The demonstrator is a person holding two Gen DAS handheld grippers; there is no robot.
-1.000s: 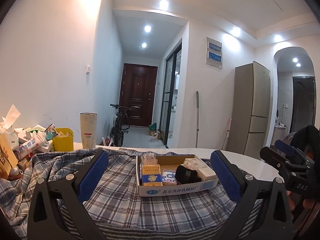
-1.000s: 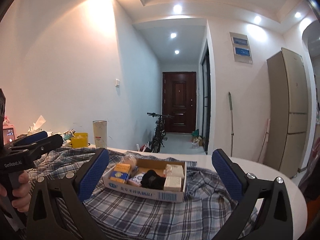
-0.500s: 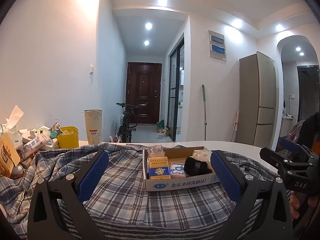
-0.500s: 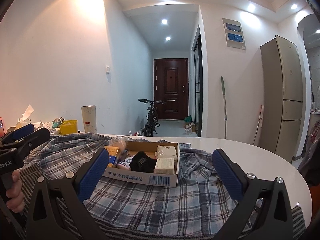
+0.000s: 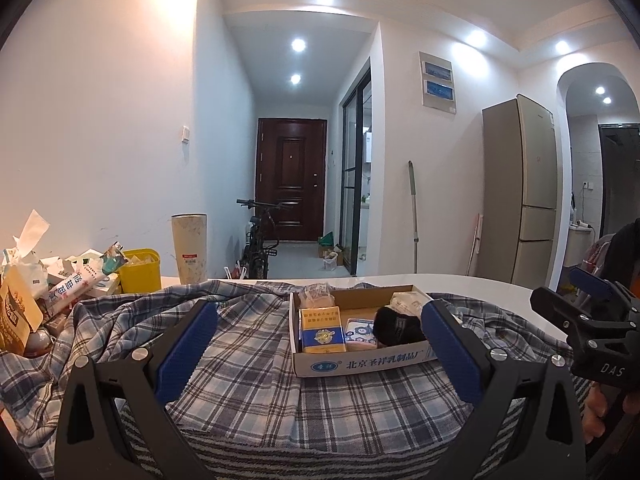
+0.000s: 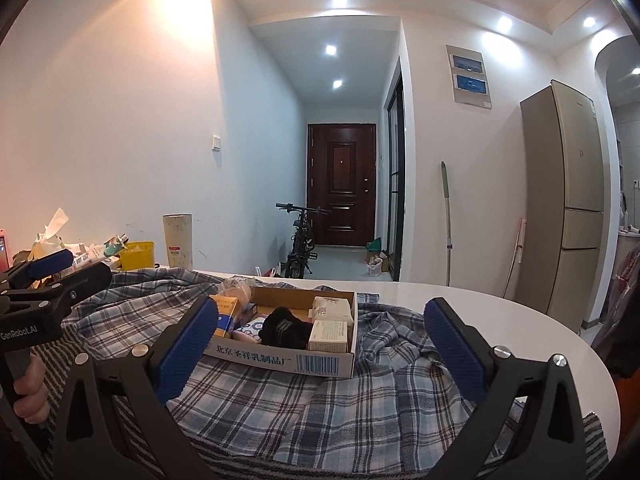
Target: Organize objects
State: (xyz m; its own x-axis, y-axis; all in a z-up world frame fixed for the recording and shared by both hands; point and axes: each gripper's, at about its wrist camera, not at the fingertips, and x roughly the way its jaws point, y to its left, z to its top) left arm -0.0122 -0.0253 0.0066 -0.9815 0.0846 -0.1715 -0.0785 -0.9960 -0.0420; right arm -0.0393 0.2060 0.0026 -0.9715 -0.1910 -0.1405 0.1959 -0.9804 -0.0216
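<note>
A shallow cardboard box (image 5: 362, 362) (image 6: 280, 356) sits on a blue plaid shirt (image 5: 248, 364) (image 6: 280, 404) spread over the white table (image 6: 480, 312). In it lie a yellow-and-blue packet (image 5: 322, 330), a black bundle (image 5: 398, 326) (image 6: 286, 326), white cartons (image 6: 330, 330) and a wrapped bun (image 5: 316, 296). My left gripper (image 5: 320, 350) is open and empty, its jaws wide in front of the box. My right gripper (image 6: 320, 350) is open and empty, just short of the box. Each gripper shows at the edge of the other's view.
A pile of packets and tissues (image 5: 48, 284), a yellow tub (image 5: 140, 276) and a tall pale cup (image 5: 190, 248) stand at the table's far left. Beyond are a hallway with a bicycle (image 5: 260, 240), a dark door and a fridge (image 5: 520, 196).
Both views have shifted: the box now sits further right in the left wrist view and lower, nearer, in the right wrist view. Both grippers stay open.
</note>
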